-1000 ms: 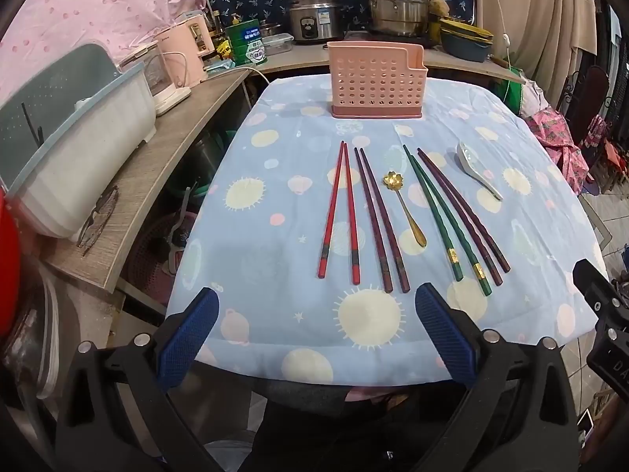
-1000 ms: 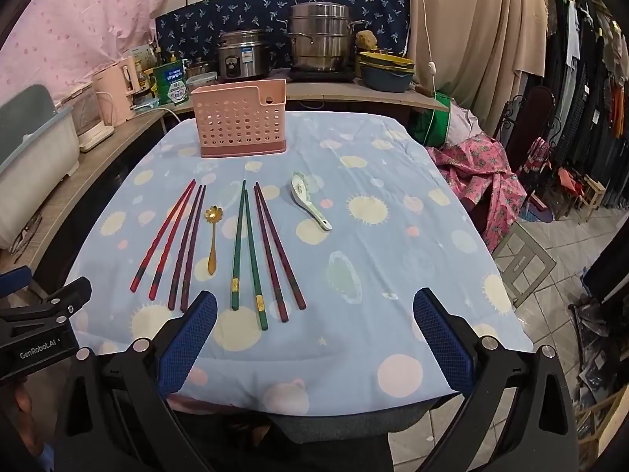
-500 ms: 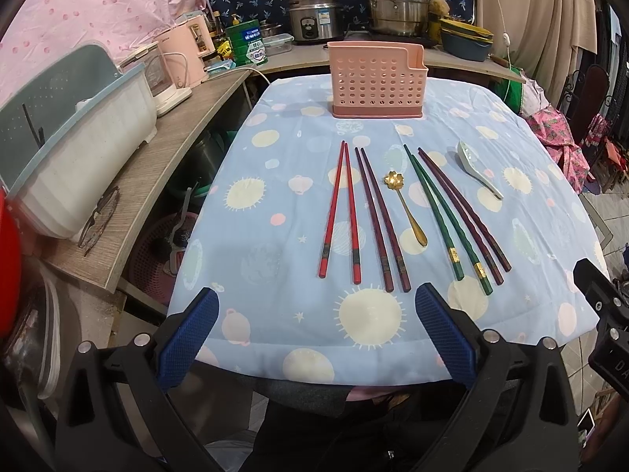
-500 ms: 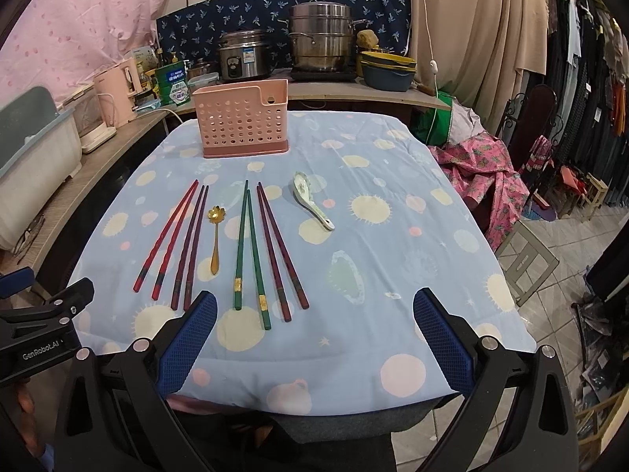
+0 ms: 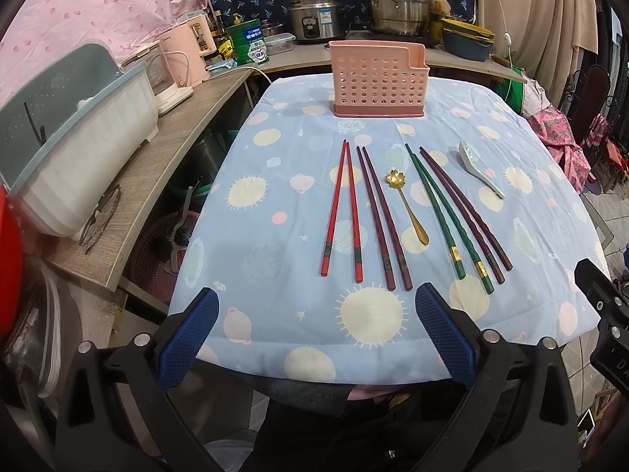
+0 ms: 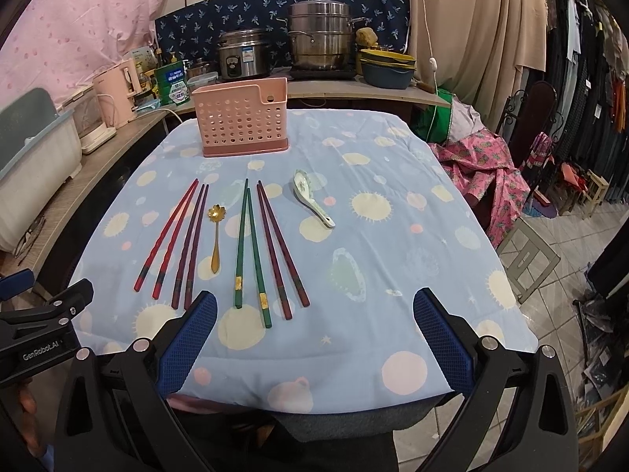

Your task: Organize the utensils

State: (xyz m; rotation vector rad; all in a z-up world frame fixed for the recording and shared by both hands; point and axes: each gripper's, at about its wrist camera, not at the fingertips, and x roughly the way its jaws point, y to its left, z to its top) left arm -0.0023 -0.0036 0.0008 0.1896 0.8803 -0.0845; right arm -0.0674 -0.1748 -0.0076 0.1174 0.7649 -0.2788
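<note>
A pink perforated utensil holder (image 5: 377,78) (image 6: 241,122) stands at the far end of the table. In front of it lie red chopsticks (image 5: 342,208) (image 6: 167,236), dark maroon chopsticks (image 5: 383,216) (image 6: 192,244), a gold flower spoon (image 5: 409,204) (image 6: 215,236), green chopsticks (image 5: 444,208) (image 6: 247,251), another maroon pair (image 5: 466,208) (image 6: 281,244) and a white ceramic spoon (image 5: 479,171) (image 6: 312,196). My left gripper (image 5: 314,330) is open and empty over the near table edge, below the red and maroon pairs. My right gripper (image 6: 314,334) is open and empty near the green pair's ends.
A blue spotted cloth (image 6: 393,236) covers the table. A wooden counter (image 5: 157,173) on the left holds a white dish rack (image 5: 78,149) and a pink kettle (image 5: 188,55). Pots (image 6: 318,43) stand behind the holder. Clothes racks and a stool (image 6: 526,259) are to the right.
Both grippers have crept slightly toward the table; the utensils sit a touch nearer in view. Nothing on the table has moved.
</note>
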